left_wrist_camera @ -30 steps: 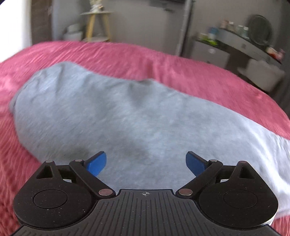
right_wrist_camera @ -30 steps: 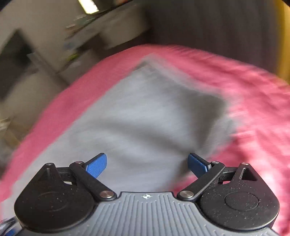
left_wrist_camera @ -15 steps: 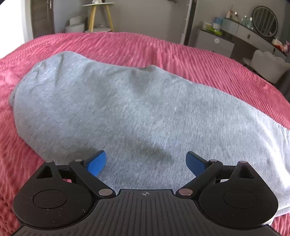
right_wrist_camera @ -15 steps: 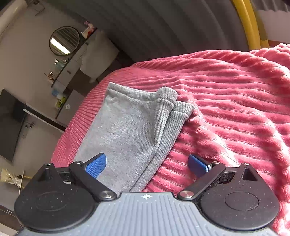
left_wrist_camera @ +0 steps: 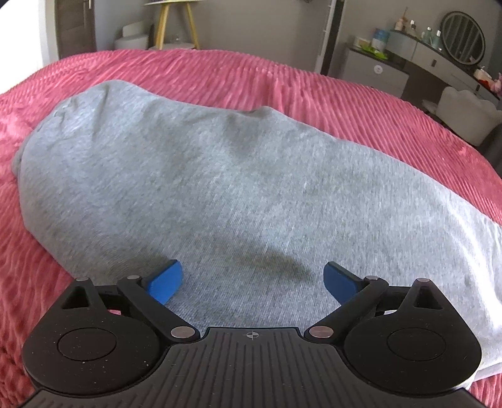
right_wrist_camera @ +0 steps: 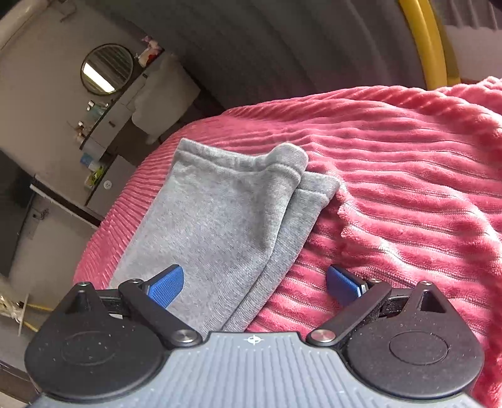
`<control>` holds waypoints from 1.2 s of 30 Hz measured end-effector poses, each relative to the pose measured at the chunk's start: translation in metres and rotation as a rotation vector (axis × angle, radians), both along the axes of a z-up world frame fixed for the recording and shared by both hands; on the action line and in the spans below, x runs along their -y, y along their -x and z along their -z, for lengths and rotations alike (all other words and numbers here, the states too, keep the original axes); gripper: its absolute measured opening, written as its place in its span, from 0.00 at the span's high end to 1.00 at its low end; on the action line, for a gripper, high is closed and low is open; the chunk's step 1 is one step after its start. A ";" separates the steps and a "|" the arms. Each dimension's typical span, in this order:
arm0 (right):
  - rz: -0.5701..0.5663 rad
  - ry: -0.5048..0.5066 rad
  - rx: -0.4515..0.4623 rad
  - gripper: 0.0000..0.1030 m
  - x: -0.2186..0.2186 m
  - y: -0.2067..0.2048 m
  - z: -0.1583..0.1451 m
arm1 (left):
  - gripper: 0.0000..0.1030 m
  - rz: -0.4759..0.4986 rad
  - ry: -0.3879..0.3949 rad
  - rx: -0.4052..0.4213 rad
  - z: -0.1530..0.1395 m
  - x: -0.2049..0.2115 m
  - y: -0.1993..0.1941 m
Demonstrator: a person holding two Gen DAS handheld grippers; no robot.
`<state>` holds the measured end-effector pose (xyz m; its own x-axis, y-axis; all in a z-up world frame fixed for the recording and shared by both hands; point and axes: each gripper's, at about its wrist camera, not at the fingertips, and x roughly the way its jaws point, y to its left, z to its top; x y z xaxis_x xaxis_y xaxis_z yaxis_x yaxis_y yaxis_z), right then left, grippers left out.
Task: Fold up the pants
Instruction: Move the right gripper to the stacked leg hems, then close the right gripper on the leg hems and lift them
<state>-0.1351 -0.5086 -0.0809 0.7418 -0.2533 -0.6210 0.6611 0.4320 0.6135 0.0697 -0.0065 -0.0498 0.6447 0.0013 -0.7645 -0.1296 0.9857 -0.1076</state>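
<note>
Left gripper (left_wrist_camera: 252, 281): jaws spread wide, nothing between the blue pads (left_wrist_camera: 164, 282); poised low over the pants (left_wrist_camera: 219, 188), casting a shadow on the cloth just ahead of the pads.

Right gripper (right_wrist_camera: 254, 284): jaws spread wide, nothing held; left pad (right_wrist_camera: 166, 285) above grey cloth, right pad above the blanket (right_wrist_camera: 408, 188), the long edge of the pant legs running between them.

Pants: grey knit, spread flat along the red ribbed blanket. Wide end, seen from the left wrist: rounded, lying toward the upper left, the body stretching off to the right. Narrow end, seen from the right wrist: two legs stacked one on the other, upper cuff (right_wrist_camera: 238, 160) offset slightly from the lower cuff (right_wrist_camera: 317, 191), both hems near the far edge of the blanket.

Blanket: small wrinkles and one raised fold just right of the cuffs.

Background: round mirror (right_wrist_camera: 106, 69), dresser (left_wrist_camera: 423, 66) with small items on top, yellow-legged stool (left_wrist_camera: 174, 22).
</note>
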 end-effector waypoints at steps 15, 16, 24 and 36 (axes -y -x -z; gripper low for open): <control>0.022 -0.065 0.052 0.06 0.016 0.003 0.000 | 0.03 -0.007 0.017 -0.004 0.002 -0.003 -0.002; 0.024 -0.073 0.055 0.07 0.018 0.002 -0.002 | 0.03 -0.007 0.016 -0.003 0.002 -0.002 -0.002; 0.071 -0.162 0.105 0.64 0.043 0.001 0.009 | 0.02 -0.005 0.007 -0.005 0.004 -0.002 -0.004; 0.043 -0.159 0.134 0.74 0.051 -0.016 0.015 | 0.02 0.001 -0.018 -0.009 0.006 0.001 -0.007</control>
